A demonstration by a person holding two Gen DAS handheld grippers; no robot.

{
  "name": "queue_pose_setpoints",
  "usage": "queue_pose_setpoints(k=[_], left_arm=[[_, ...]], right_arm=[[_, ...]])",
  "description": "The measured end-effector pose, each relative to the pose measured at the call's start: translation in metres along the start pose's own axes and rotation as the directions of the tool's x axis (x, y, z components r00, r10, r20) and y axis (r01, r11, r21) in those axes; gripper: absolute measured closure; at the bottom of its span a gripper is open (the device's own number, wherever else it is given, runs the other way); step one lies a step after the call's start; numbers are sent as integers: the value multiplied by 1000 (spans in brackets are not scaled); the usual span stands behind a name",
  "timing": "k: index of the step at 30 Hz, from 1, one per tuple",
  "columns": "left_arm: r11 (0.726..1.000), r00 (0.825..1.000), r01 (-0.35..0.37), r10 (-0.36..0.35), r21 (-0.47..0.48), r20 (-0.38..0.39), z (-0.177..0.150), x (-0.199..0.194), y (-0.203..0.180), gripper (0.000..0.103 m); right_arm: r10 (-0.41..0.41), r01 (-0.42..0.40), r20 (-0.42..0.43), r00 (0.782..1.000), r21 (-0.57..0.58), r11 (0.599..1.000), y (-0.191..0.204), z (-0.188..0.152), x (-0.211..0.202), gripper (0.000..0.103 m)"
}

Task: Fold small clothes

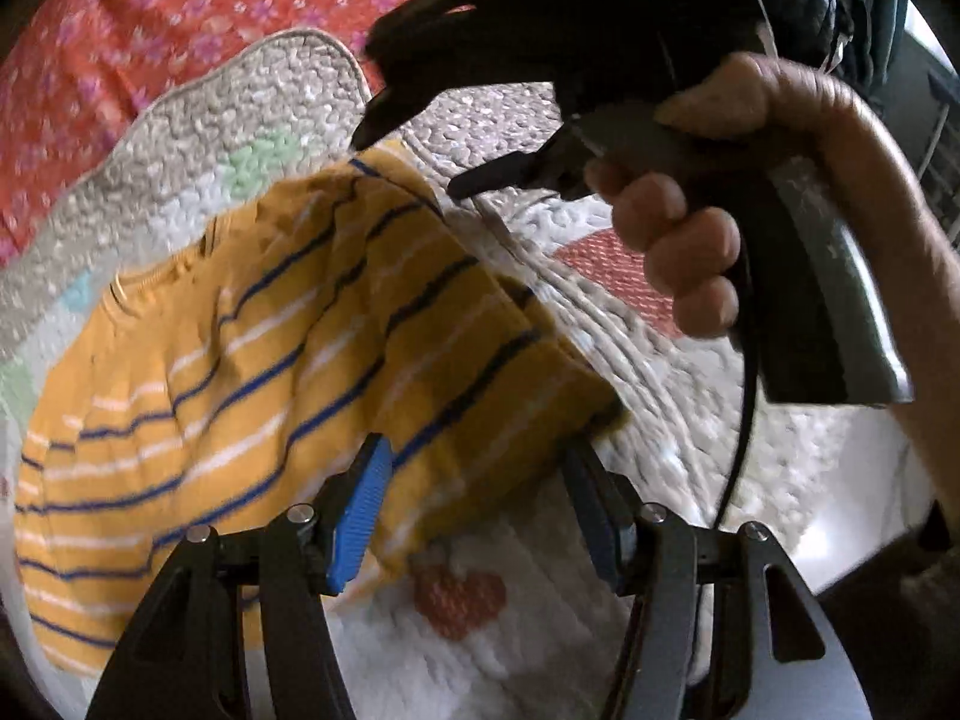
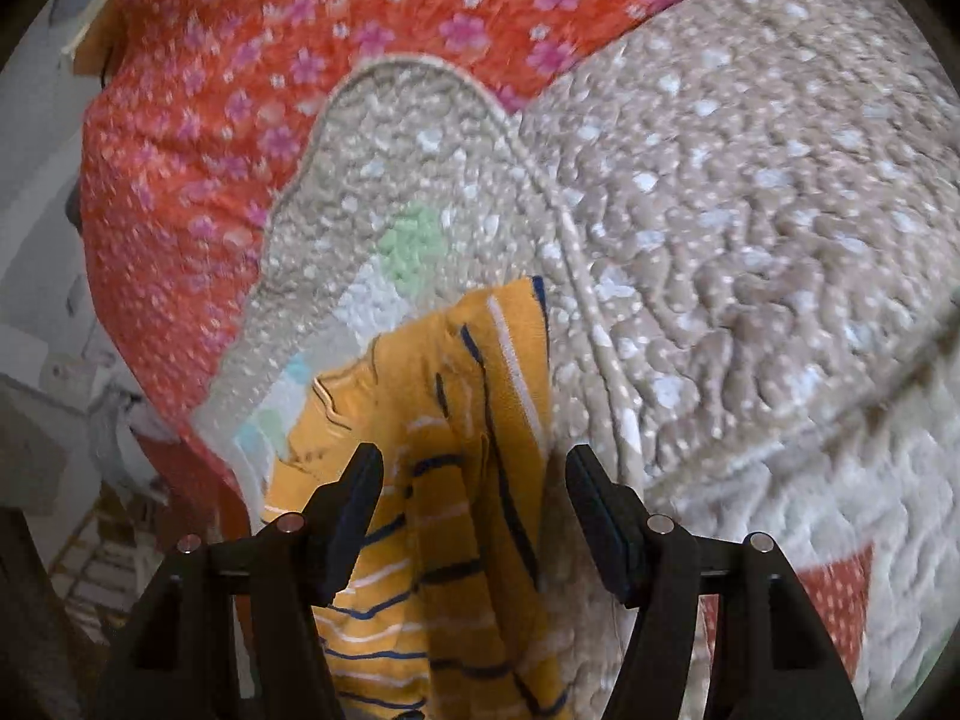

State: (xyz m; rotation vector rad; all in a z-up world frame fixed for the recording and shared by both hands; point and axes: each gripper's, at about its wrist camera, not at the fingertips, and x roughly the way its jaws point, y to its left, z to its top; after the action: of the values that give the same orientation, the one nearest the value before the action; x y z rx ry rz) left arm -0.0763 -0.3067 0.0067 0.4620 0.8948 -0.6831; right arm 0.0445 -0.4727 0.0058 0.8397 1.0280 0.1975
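A mustard-yellow shirt (image 1: 240, 372) with thin blue and white stripes lies on a beige white-speckled quilt (image 2: 720, 192), itself over an orange-red bedspread (image 2: 240, 60) strewn with pink flowers.

We see the small shirt (image 1: 252, 360) lying on the quilted blanket (image 1: 288, 96), which lies over the flowered bedspread (image 1: 150, 18) stretching away at the far side, with the right gripper (image 1: 408, 162) and its hand (image 1: 708, 240) apparently above the shirt's far right edge.
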Motion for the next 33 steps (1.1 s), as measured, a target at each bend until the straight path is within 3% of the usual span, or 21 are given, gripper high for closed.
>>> queue_pose_setpoints(k=[7,8,9,10,11,17,24,27,29,33], left_arm=[[996,998,-59,57,60,30,5,19,-21,47],[997,998,-49,47,61,30,5,20,-23,66],[999,1000,10,-11,53,20,5,22,-23,80],[999,1000,24,-25,42,16,7,22,-22,93],[999,1000,15,-16,33,19,9,21,-22,96],[983,993,113,-106,-148,53,13,-9,16,97],[914,976,209,-171,-348,137,1,-54,92,97],[893,974,217,-174,-394,143,-10,-60,114,98],[865,970,237,-181,-442,165,-19,-66,131,98],[817,961,266,-183,-512,207,-38,-85,163,98]], right_arm=[[-139,128,-55,989,-166,978,21,7,30,35],[-155,142,-53,986,-194,971,25,6,31,47],[-171,156,-50,984,-224,962,29,6,32,60],[-154,140,-47,987,-218,966,30,6,31,79],[-134,124,-38,990,-202,972,30,7,29,82],[-64,67,24,998,-153,986,51,10,14,86],[-171,196,128,977,-224,955,111,-8,10,86],[-129,153,124,984,-204,967,124,-15,7,86],[-114,133,97,989,-211,968,137,-15,9,86],[-157,163,43,987,-287,944,185,-18,34,86]])
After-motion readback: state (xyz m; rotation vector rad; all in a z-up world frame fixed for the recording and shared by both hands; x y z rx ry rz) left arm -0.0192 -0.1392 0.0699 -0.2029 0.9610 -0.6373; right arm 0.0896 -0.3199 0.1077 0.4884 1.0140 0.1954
